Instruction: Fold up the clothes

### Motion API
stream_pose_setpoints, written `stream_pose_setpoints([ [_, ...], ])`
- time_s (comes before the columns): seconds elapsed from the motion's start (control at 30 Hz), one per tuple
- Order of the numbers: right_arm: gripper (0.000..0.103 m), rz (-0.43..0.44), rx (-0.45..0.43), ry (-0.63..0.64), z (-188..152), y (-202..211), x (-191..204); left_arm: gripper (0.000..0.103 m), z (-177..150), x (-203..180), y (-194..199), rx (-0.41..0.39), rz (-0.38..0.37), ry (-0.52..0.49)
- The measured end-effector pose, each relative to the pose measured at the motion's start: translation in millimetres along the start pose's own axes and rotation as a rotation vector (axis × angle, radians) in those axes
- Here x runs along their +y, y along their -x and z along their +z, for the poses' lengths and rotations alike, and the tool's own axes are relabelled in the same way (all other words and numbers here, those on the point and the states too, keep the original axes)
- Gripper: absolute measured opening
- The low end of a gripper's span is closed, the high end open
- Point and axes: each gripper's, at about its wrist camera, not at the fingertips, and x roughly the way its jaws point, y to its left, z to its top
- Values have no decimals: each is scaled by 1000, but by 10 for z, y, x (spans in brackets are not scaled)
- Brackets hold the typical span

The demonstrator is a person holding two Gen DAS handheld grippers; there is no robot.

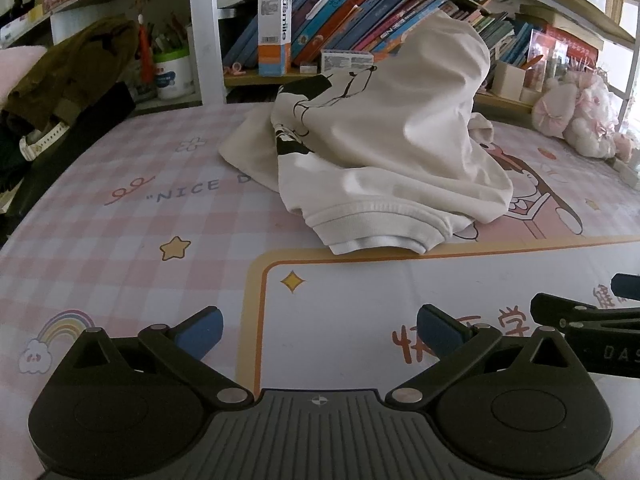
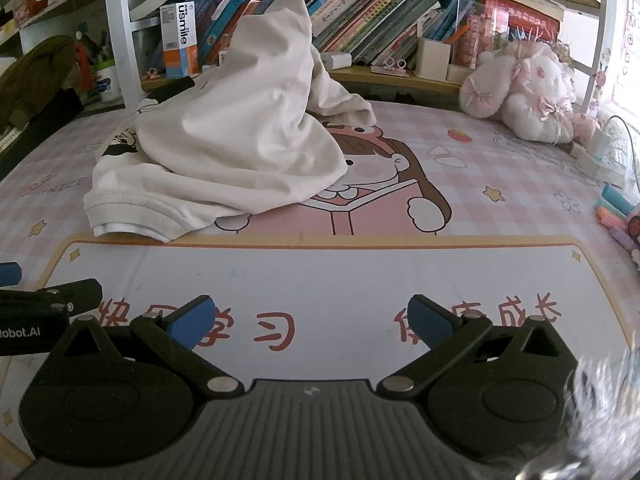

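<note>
A cream-white shirt [image 1: 380, 136] with a black cartoon print lies in a crumpled heap on the pink checked desk mat [image 1: 120, 216], its ribbed hem toward me. It also shows in the right wrist view [image 2: 240, 132], left of centre. My left gripper [image 1: 320, 332] is open and empty, low over the mat, short of the hem. My right gripper [image 2: 310, 320] is open and empty, level with it. Each gripper's tip shows at the edge of the other's view: the right one [image 1: 592, 312] and the left one [image 2: 44, 300].
A bookshelf [image 1: 360, 12] with slanted books runs along the back. A pink plush toy [image 2: 524, 88] sits at back right. Markers [image 2: 616, 216] and a power strip [image 2: 596, 160] lie at the right edge. A brown garment [image 1: 68, 76] is piled at back left.
</note>
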Motion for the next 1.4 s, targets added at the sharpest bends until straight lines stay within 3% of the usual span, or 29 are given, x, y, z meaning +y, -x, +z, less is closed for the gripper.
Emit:
stream_pose_setpoints([
  [1.4,103,1,16,2,-18,14,-6,103,9,-4,25,25,-24,14],
])
